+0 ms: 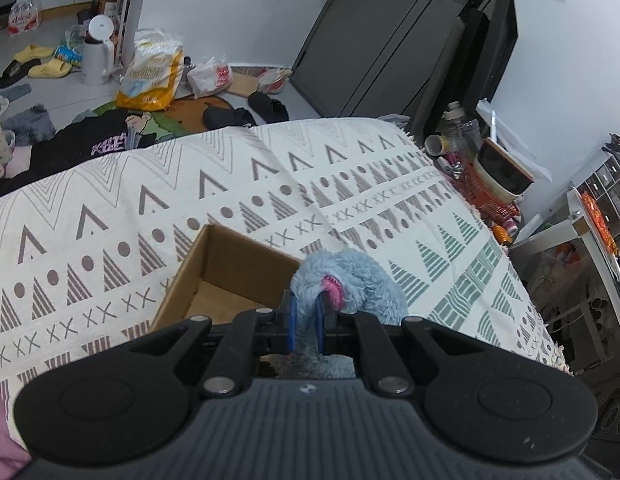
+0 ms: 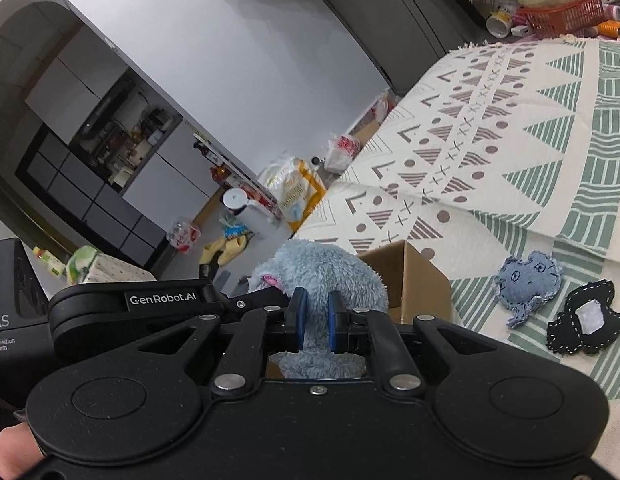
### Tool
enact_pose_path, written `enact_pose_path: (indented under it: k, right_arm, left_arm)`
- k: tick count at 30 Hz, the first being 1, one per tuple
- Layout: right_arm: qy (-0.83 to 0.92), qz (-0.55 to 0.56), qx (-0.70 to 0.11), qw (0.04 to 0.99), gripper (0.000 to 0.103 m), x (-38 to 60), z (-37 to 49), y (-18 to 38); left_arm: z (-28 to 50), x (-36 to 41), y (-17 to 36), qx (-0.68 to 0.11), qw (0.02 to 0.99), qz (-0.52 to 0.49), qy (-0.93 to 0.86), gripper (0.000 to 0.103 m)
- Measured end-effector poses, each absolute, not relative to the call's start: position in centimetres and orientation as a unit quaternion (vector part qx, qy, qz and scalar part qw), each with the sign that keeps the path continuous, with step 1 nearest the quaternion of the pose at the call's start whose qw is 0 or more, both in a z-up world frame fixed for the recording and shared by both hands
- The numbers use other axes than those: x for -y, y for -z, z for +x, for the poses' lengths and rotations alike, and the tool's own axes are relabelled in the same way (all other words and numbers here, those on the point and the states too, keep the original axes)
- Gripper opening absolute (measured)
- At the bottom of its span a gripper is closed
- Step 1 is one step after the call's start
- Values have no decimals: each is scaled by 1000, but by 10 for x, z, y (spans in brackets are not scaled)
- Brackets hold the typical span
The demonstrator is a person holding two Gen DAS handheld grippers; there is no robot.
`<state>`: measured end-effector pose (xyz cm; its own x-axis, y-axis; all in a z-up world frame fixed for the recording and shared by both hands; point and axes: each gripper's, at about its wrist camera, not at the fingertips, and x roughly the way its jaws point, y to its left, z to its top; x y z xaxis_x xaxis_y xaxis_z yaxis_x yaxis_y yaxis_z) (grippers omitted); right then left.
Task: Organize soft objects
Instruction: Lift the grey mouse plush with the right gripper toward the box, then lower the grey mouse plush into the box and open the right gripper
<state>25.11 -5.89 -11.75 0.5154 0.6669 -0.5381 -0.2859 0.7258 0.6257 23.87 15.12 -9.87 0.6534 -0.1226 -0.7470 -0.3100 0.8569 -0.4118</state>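
Note:
A fluffy light-blue plush toy (image 1: 346, 276) with a pink patch is pinched by both grippers, held just right of an open cardboard box (image 1: 229, 276) on the patterned cloth. My left gripper (image 1: 305, 326) is shut on a fold of the plush. My right gripper (image 2: 317, 322) is also shut on the plush (image 2: 322, 272), with the box (image 2: 414, 280) behind it. The left gripper's body (image 2: 149, 304) shows at the left of the right wrist view. A small grey-blue felt toy (image 2: 526, 284) and a black felt piece (image 2: 586, 320) lie on the cloth to the right.
The cream and green patterned cloth (image 1: 350, 184) covers the bed-like surface. An orange basket (image 1: 486, 196) with bowls and bottles stands at the far right edge. The floor beyond holds bags (image 1: 153, 72), slippers, clothes and a white kettle (image 1: 95, 54).

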Motion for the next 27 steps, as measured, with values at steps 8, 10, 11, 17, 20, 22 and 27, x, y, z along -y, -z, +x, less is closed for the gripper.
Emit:
enact_pose_path:
  k: [8, 10, 11, 17, 20, 22, 27]
  right_arm:
    - [-279, 224, -423, 832, 11, 43, 262, 130]
    - [-281, 222, -427, 831, 12, 39, 263, 133]
    - [-281, 221, -428, 830, 12, 38, 264, 133]
    - [-285, 216, -440, 824, 16, 33, 266, 134]
    - [-285, 214, -441, 824, 16, 33, 266, 131]
    - [-285, 212, -440, 824, 17, 35, 265, 126]
    - [-282, 208, -437, 828, 23, 45, 260, 114]
  left_arm:
    - [248, -165, 118, -431, 858, -271, -66, 8]
    - [249, -169, 121, -434, 856, -273, -69, 8]
    - [250, -171, 123, -435, 855, -274, -71, 8]
    - [253, -178, 132, -447, 847, -273, -86, 8]
    - [253, -180, 135, -460, 840, -269, -100, 9]
    - [251, -183, 134, -462, 838, -274, -98, 9]
    - [244, -184, 120, -456, 845, -257, -113, 12]
